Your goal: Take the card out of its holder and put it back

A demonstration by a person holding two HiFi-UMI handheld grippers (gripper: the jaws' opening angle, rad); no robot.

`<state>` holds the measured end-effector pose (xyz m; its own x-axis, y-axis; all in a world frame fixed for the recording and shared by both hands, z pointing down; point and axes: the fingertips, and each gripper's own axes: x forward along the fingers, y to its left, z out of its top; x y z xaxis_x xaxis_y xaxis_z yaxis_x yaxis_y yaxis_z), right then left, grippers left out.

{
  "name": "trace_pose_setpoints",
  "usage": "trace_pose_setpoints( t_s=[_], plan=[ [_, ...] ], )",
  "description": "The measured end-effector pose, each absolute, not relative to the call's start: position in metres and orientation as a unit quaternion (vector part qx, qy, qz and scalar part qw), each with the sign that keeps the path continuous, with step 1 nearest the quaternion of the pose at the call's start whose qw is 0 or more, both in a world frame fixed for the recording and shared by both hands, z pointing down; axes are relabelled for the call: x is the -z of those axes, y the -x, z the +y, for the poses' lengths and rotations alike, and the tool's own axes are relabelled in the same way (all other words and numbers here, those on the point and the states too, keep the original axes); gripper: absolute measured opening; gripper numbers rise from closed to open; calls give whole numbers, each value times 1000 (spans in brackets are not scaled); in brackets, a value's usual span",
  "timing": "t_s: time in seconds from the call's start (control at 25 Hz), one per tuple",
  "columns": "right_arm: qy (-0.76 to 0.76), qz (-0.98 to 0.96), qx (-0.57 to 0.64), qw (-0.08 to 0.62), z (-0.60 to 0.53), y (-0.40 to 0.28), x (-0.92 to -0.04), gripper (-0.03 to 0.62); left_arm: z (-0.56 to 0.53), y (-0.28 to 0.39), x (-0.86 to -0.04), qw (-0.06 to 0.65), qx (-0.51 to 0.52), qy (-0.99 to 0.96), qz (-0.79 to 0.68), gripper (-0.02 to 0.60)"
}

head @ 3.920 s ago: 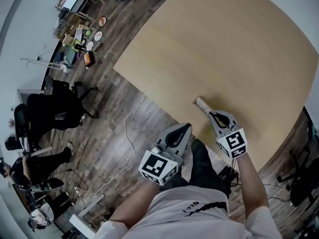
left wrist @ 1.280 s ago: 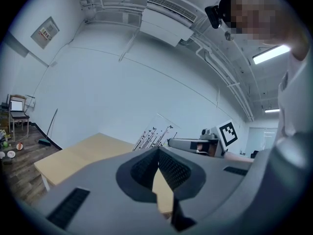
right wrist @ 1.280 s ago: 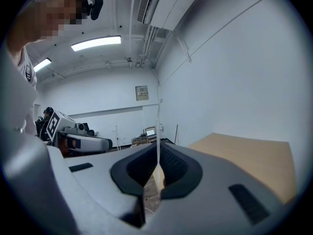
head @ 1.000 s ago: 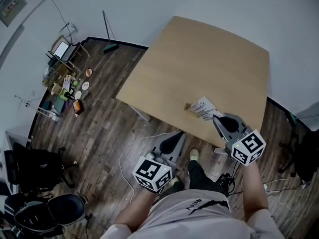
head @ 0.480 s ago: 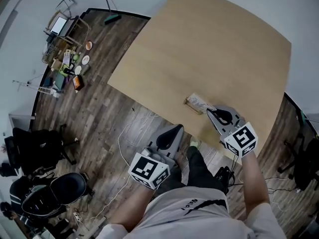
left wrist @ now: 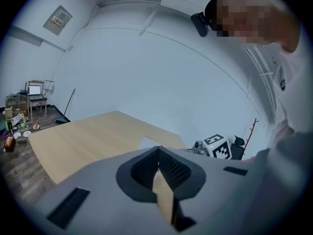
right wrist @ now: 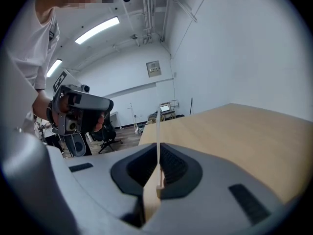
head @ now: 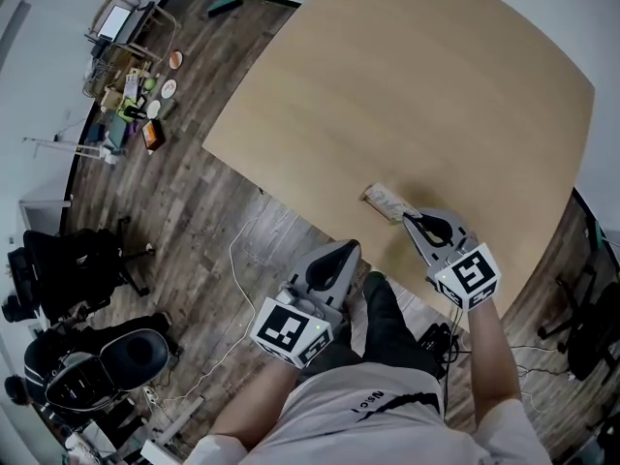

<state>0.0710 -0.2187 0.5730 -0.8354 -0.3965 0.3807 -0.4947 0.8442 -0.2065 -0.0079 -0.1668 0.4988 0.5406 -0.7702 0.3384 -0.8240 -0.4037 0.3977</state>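
Pale wooden table (head: 417, 85) below us. Our right gripper (head: 411, 218) clamps white card (right wrist: 157, 126) edge-on, card at wooden holder (head: 374, 195) near table edge; we cannot tell if seated. Our left gripper (head: 349, 248) closed, empty, over plank floor (head: 194, 211).

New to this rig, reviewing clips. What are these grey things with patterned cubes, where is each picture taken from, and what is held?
A person holds a hand-operated claw in each hand; the cubes are part of them. One picture comes from a head camera looking down; the other two from cameras riding on the claws. On the wooden table sits a small holder. The right claw is shut on the thin white card at that holder. The left claw is shut and empty.
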Motion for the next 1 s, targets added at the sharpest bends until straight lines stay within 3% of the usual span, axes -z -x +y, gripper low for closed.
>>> trace_pose_setpoints(
  t_s=[1.0],
  plan=[
    [-221, -939, -173, 197, -222, -58, -618, 26, -175, 17, -520, 288, -60, -820, -490, 12]
  ],
)
